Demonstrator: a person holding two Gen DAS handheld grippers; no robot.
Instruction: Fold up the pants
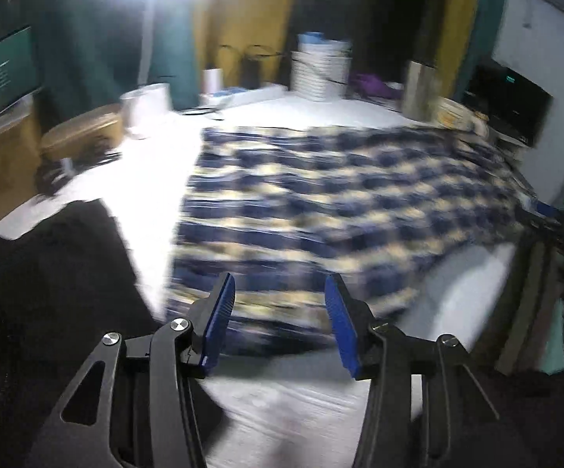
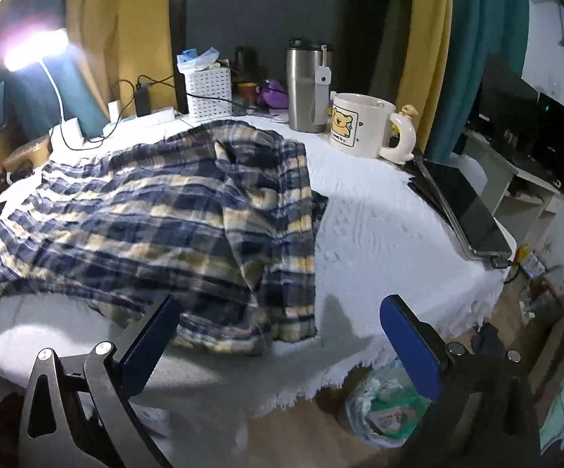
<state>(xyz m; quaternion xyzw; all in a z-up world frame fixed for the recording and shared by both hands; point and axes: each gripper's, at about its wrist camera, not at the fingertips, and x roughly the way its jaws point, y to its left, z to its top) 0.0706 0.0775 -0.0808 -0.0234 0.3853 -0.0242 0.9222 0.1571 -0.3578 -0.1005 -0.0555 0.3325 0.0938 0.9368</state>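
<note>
Blue and cream plaid pants point(image 1: 321, 195) lie spread, partly folded over themselves, on a white cloth-covered table point(image 1: 301, 409). The left wrist view is blurred. My left gripper point(image 1: 280, 279) hangs open over the pants' near edge, its blue pads apart with nothing between them. In the right wrist view the pants point(image 2: 165, 214) fill the left half of the table point(image 2: 379, 214), with one layer doubled over on the right side. My right gripper point(image 2: 282, 300) stands wide open just above the pants' near corner at the table's front edge, holding nothing.
Along the table's back stand a white basket point(image 2: 208, 91), a steel tumbler point(image 2: 307, 89) and a cartoon mug point(image 2: 360, 124). A dark laptop point(image 2: 465, 206) lies at the right edge. A lit lamp point(image 2: 36, 48) glares left. A bagged bin point(image 2: 383, 405) sits on the floor below. Black cloth point(image 1: 48, 273) lies left.
</note>
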